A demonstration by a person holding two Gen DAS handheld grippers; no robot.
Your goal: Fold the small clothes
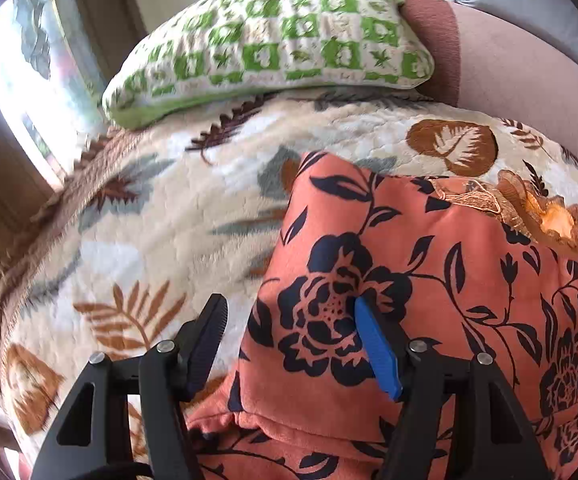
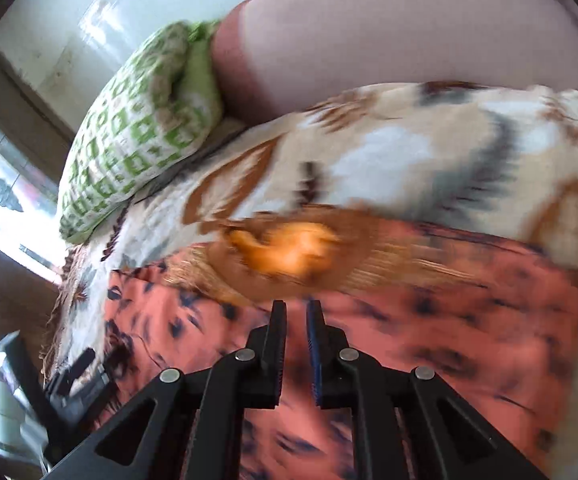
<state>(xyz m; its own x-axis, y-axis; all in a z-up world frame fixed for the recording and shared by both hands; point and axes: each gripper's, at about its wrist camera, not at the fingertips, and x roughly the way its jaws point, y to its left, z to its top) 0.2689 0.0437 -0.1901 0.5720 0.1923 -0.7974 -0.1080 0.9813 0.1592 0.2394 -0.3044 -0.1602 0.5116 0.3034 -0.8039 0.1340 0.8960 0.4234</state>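
Note:
A small orange-red garment (image 1: pixel 429 280) with a dark navy flower print and a gauzy orange ruffle (image 1: pixel 537 208) lies on a leaf-patterned blanket (image 1: pixel 149 220). My left gripper (image 1: pixel 289 312) is open above the garment's left edge, one finger over the blanket and the blue-padded finger over the cloth. In the blurred right wrist view the same garment (image 2: pixel 449 320) and its ruffle (image 2: pixel 289 252) lie below my right gripper (image 2: pixel 297 312). Its jaws stand close together with a narrow gap and nothing between them. The left gripper (image 2: pixel 77 372) shows at the lower left.
A green-and-white patterned pillow (image 1: pixel 269 44) rests at the head of the bed, also in the right wrist view (image 2: pixel 137 132). A pink padded headboard (image 1: pixel 529 72) stands behind. A bright window (image 1: pixel 13 92) is to the left, beyond the blanket's fringed edge.

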